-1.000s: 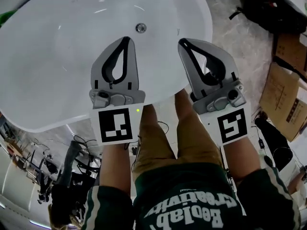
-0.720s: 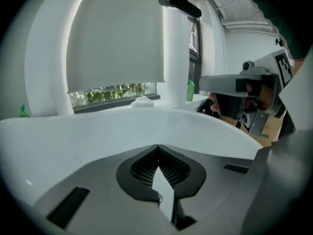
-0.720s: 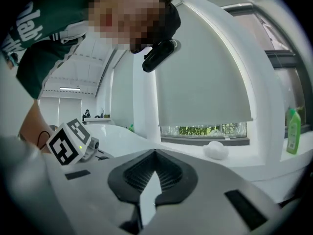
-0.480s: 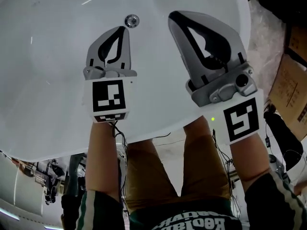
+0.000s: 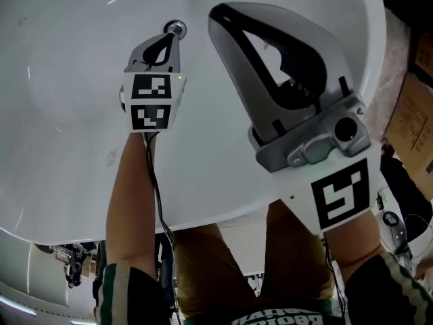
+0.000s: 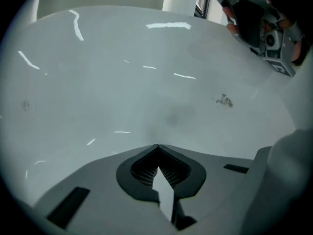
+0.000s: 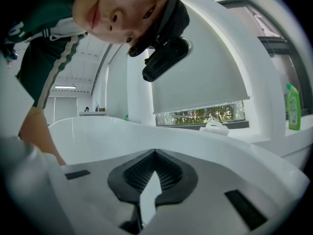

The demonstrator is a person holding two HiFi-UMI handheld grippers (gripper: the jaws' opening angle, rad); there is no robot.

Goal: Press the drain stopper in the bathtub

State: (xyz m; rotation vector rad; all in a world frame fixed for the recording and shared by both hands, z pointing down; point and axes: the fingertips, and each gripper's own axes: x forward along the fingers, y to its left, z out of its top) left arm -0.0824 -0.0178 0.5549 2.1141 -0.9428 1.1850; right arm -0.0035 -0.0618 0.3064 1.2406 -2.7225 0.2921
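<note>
Drain stopper, a small chrome disc, sits on the floor of the white bathtub. The left gripper points steeply down, jaws pressed together and empty, tips right at the stopper's near edge; whether they touch it is unclear. The right gripper hovers higher to the right, jaws likewise closed on nothing.

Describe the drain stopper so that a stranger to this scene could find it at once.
Look into the white bathtub that fills the head view. On its floor, just past the closed tips of the left gripper, lies the drain stopper. It is the only small, round, shiny metal disc on that plain white surface.
</note>
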